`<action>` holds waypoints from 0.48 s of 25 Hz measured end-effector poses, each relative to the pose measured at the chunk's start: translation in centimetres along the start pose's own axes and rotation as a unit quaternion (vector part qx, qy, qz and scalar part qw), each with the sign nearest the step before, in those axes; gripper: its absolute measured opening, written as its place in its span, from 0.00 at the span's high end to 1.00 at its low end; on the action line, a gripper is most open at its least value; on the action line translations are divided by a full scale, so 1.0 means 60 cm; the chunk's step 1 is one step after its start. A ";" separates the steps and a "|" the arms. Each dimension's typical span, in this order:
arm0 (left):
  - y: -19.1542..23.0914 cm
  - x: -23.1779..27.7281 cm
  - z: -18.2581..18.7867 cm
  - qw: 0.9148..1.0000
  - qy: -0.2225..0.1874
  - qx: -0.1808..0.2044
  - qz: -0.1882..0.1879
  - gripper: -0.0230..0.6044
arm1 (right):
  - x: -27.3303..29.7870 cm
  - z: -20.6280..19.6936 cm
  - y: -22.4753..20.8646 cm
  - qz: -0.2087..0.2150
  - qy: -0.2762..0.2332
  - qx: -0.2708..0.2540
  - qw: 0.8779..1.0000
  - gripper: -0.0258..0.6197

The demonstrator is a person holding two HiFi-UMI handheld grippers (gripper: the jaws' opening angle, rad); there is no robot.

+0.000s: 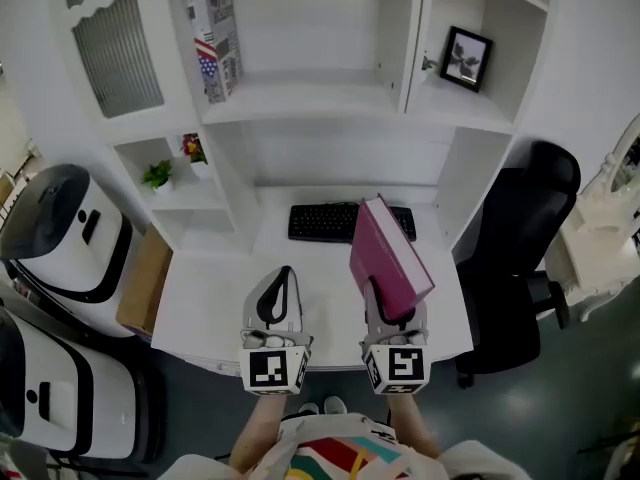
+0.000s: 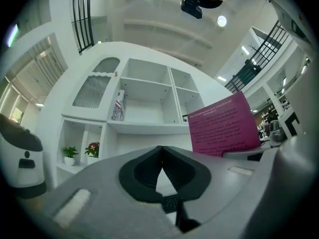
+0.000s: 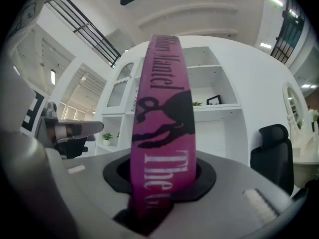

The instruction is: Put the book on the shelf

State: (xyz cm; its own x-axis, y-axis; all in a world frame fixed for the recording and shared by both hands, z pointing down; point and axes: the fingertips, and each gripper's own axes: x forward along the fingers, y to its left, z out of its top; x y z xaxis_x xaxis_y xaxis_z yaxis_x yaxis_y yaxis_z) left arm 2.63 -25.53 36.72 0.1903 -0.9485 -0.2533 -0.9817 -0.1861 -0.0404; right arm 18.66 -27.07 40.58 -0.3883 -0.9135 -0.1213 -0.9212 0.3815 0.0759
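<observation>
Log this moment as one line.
right gripper: shut on pink book | left gripper: shut, empty | status: held above desk, not shelved

The white counter [image 1: 215, 288] carries a black keyboard [image 1: 322, 221] at the back. On the shelf [image 1: 300, 103]: a flag-printed box [image 1: 215, 43] left, a framed picture [image 1: 466, 58] right, potted plants [image 1: 157, 176] lower.

Left tool [image 1: 283, 276] and right tool [image 1: 383, 303]: grey shells, black inner pads. Behind each, a cube [image 1: 274, 368] of black-and-white square markers. White top [image 1: 335, 456], coloured stripes.
</observation>
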 end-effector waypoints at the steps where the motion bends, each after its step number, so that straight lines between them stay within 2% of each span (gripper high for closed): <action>1: 0.000 0.002 0.000 1.000 0.001 0.001 0.004 0.97 | 0.003 -0.001 -0.001 0.004 -0.002 0.000 1.000 0.73; 5: 0.001 0.008 -0.002 1.000 0.010 0.003 0.020 0.97 | 0.013 0.000 -0.007 0.015 -0.003 -0.010 1.000 0.73; 12: 0.035 0.043 0.010 1.000 0.001 0.009 0.030 0.97 | 0.041 0.018 -0.014 -0.004 -0.007 -0.018 1.000 0.73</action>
State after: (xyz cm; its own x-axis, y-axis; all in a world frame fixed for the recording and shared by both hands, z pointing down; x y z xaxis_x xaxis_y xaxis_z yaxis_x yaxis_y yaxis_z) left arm 1.06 -28.22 35.38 0.1311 -0.9581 -0.2547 -0.9913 -0.1241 -0.0434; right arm 18.44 -29.48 39.14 -0.3807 -0.9148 -0.1352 -0.9232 0.3678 0.1112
